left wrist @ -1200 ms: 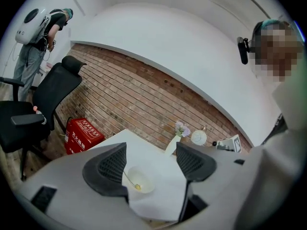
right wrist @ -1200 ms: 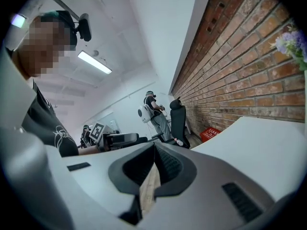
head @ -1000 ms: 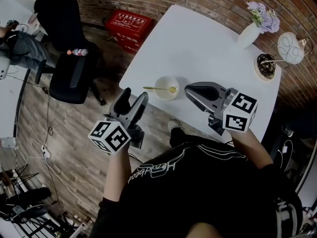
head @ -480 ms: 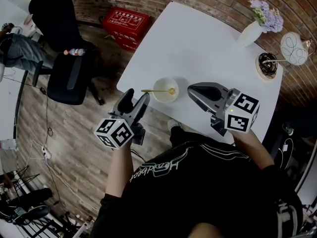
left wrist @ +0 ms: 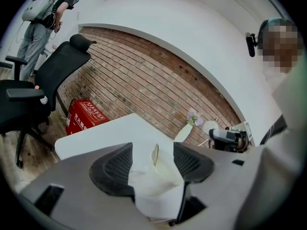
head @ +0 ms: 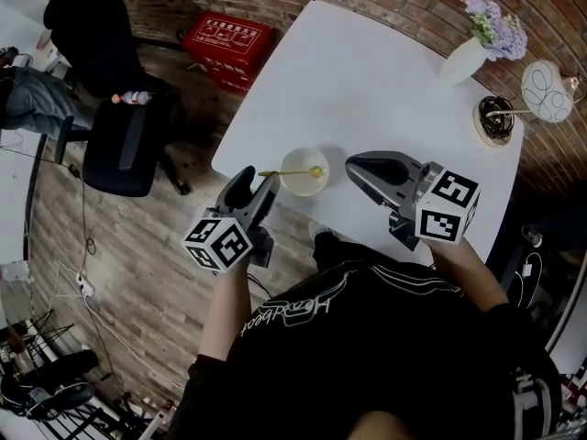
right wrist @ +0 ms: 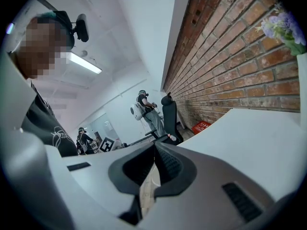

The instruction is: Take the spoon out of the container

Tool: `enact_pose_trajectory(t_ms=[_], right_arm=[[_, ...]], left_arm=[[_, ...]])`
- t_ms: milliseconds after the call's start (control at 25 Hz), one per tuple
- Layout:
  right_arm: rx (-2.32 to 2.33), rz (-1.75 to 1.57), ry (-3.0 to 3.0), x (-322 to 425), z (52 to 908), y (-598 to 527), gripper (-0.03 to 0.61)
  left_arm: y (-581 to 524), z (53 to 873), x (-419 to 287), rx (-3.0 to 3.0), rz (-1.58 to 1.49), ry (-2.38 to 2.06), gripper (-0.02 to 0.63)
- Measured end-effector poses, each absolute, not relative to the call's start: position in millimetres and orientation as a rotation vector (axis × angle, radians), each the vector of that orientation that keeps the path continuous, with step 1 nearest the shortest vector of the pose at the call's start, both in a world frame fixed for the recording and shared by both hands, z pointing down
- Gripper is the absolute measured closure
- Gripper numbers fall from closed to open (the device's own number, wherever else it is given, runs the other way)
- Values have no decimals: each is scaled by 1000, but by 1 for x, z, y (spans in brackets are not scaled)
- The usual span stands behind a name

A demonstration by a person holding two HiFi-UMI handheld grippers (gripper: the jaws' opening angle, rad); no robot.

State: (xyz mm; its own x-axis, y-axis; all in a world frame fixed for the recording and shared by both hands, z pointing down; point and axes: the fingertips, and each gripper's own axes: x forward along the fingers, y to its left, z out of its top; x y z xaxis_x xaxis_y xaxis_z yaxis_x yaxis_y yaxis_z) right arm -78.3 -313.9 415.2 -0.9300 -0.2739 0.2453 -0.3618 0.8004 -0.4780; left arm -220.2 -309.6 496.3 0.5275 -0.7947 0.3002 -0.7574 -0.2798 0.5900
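The spoon [head: 292,171] lies across the container [head: 304,190] by the worktop's [head: 367,81] near edge, handle pointing at the left hand-held gripper [head: 255,181]. Its wide jaws have just been closing and frame the handle untouched, probably to pinch it; the right hand-held gripper [head: 354,166] is closed, empty

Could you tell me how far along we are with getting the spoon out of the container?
Nothing is finished: the spoon lies in the white cup, handle toward the left gripper. In hand: that gripper's jaws have just been closing around the handle, pads not yet touching it. Left: grip it and lift it out. The right gripper is shut, empty.
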Motion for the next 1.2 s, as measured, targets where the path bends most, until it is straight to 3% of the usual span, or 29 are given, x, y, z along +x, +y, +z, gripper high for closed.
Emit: enact_pose_trajectory(t_ms=[360,680,1200], right_arm=[[514,818,-2807,-78,422,-317,581],[518,830,-2802,-77,424,-316,581],[508,841,-2800,-77,427,-315,581]], left_arm=[[-308,504,-211,2073,-74,-1200,485],[-307,504,-213,2067,-63,-1228,571],[-308,503,-212,2052,-56,-1272,606]])
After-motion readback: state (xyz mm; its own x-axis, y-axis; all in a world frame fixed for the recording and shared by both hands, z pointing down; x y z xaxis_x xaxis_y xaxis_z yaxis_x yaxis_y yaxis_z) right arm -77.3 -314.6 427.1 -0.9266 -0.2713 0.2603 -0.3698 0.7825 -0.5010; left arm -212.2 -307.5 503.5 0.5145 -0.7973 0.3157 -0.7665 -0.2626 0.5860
